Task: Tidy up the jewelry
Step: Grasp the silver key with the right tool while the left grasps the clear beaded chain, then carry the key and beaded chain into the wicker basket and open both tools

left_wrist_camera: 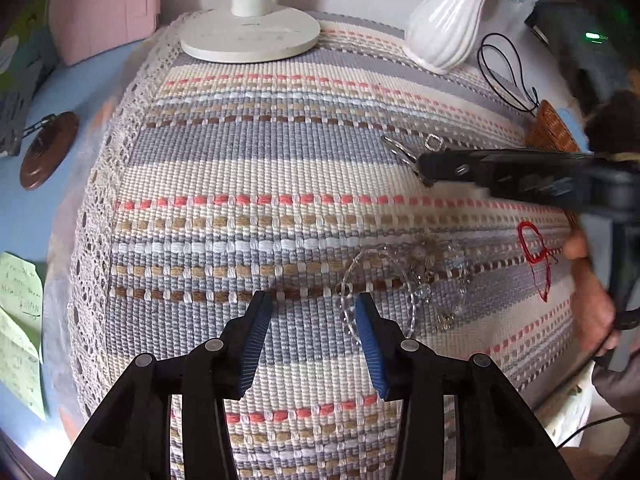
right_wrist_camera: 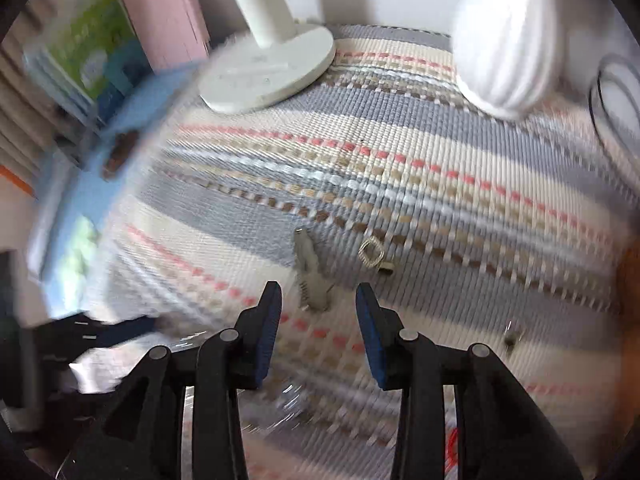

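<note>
A tangle of clear bead and silver chain jewelry (left_wrist_camera: 404, 276) lies on the striped woven mat (left_wrist_camera: 280, 152), just ahead and right of my open, empty left gripper (left_wrist_camera: 314, 304). A silver hair clip (left_wrist_camera: 400, 152) and a small square silver ring (left_wrist_camera: 435, 144) lie further back; in the right wrist view the clip (right_wrist_camera: 310, 272) and the ring (right_wrist_camera: 372, 258) lie just ahead of my open right gripper (right_wrist_camera: 318, 300). The right gripper (left_wrist_camera: 424, 170) reaches in from the right beside the clip. A red string bracelet (left_wrist_camera: 536, 256) and a black cord (left_wrist_camera: 504, 72) lie at the right.
A white lamp base (left_wrist_camera: 250, 36) and a white ribbed vase (left_wrist_camera: 448, 28) stand at the mat's back. A woven brown box (left_wrist_camera: 552, 128) sits at the right edge. A brown oval object (left_wrist_camera: 48, 148) and green notes (left_wrist_camera: 20, 320) lie on the blue table, left.
</note>
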Demonstrator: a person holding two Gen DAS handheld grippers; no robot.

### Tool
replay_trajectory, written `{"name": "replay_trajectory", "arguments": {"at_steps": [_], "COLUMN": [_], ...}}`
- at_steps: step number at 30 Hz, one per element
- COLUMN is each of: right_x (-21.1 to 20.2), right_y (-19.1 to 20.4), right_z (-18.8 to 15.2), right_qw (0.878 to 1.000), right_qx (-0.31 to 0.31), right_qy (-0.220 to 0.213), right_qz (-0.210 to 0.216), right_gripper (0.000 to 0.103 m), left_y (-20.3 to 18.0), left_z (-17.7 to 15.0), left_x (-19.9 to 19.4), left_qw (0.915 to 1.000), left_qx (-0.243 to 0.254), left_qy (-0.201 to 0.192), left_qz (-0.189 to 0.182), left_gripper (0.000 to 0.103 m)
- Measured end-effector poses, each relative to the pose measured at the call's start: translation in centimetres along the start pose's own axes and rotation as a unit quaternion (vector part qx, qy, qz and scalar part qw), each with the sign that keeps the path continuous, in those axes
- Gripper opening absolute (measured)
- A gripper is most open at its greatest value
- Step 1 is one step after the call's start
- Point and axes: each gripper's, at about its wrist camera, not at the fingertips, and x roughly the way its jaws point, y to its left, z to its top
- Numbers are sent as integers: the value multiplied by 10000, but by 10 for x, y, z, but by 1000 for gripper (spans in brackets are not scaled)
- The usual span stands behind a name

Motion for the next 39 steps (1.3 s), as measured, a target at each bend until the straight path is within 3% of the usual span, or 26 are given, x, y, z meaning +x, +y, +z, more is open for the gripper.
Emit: {"name": "replay_trajectory", "arguments": {"at_steps": [4,5,6,7,12,16,22,26,30,39], "right_x": [11,13,14,15,0,-29,-73,-109,-145,-215], "right_y": [21,27,34,39,26,-1,-32,-58,-97,-238], "right_z": [0,0,-2,-4,-17,-35,-55,-69,-84,-121], "right_qw": [9978,9964,9944,9935,9960,9993,9991,9980,9946,9748], "right_qx": [-518,-648,-788,-893,-741,-356,70,265,704,1873], "right_qy": [-75,-83,-124,-145,-128,-126,-246,-426,-691,-1161], "right_qz": [-395,-549,-689,-694,-477,-76,330,377,317,-351], "right_gripper": [41,27,26,26,25,25,26,25,25,26], "left_y": [-34,-39,-42,-37,-2,19,9,-27,-89,-250], "left_z": [2,2,2,2,2,-2,13,33,70,148], "left_x": [11,12,13,12,-2,-39,-79,-95,-98,-60], "left_qw": [9983,9969,9961,9964,9988,9894,9774,9796,9764,9504], "left_qx": [319,424,470,426,-457,-1080,-1286,-860,-277,898], "left_qy": [-109,-139,-176,-185,-162,-489,-894,-1020,-1050,-709], "left_qz": [477,643,728,715,59,-834,-1418,-1505,-1868,-2894], "left_gripper": [42,37,17,7,7,7,7,7,7,7]}}
